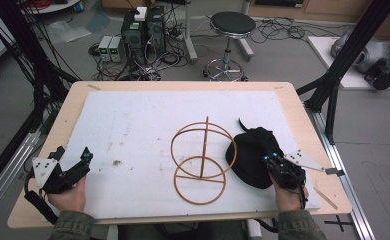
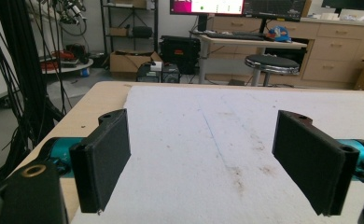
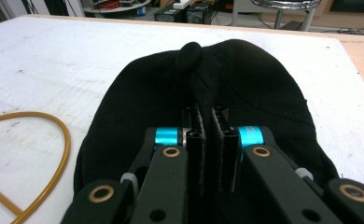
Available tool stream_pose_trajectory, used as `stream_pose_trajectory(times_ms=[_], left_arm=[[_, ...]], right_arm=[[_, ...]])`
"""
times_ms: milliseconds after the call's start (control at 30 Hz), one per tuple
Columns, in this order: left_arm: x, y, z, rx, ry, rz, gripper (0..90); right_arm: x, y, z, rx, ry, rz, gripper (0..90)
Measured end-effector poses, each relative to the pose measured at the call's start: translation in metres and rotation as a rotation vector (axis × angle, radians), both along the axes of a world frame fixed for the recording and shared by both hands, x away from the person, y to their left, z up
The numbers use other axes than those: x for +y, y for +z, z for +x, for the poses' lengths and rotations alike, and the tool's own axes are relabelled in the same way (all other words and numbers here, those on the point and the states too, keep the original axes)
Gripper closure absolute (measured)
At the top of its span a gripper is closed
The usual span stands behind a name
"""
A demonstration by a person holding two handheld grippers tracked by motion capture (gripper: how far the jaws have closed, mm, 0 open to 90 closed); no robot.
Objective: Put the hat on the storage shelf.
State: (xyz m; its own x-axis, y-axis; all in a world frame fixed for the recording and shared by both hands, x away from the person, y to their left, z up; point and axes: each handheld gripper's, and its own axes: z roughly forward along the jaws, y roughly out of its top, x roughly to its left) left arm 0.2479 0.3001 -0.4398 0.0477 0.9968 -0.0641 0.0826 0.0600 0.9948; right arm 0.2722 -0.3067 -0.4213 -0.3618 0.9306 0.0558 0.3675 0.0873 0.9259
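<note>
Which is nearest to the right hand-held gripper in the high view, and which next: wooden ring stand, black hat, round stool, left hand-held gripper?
1. black hat: pinched in the right hand-held gripper.
2. wooden ring stand: mid-table, to its left.
3. left hand-held gripper: near the table's left edge.
4. round stool: on the floor beyond the table.

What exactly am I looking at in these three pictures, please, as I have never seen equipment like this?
A person at a table holds a hand-operated gripper in each hand; there is no robot. The high view looks down from above. The other two pictures come from cameras riding on each gripper. On the white sheet stand a wooden ring stand and a black cap. The right gripper is shut on a fold of the cap. The left gripper is open, holding nothing.
</note>
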Motion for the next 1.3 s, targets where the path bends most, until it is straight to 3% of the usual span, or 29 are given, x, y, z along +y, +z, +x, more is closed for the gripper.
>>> stream_pose_trajectory(times_ms=[400,867,1000,1033,1300], left_arm=[[0.0,0.0,0.001,0.001,0.001,0.005,19.4],[-0.002,0.0,0.001,0.005,-0.004,0.017,19.4],[0.0,0.0,0.0,0.006,0.001,0.02,19.4],[0.0,0.0,0.0,0.007,0.006,0.024,19.4],[-0.003,0.001,0.0,0.009,0.004,0.062,19.4]], right_arm=[[-0.002,0.001,0.001,0.016,0.013,0.044,87.5],[-0.005,0.012,0.006,-0.04,0.043,0.096,87.6],[-0.006,0.025,0.008,-0.09,0.069,0.099,87.6],[-0.007,0.033,0.012,-0.116,0.077,0.114,87.6],[-0.012,0.066,0.029,-0.19,0.097,0.191,87.6]])
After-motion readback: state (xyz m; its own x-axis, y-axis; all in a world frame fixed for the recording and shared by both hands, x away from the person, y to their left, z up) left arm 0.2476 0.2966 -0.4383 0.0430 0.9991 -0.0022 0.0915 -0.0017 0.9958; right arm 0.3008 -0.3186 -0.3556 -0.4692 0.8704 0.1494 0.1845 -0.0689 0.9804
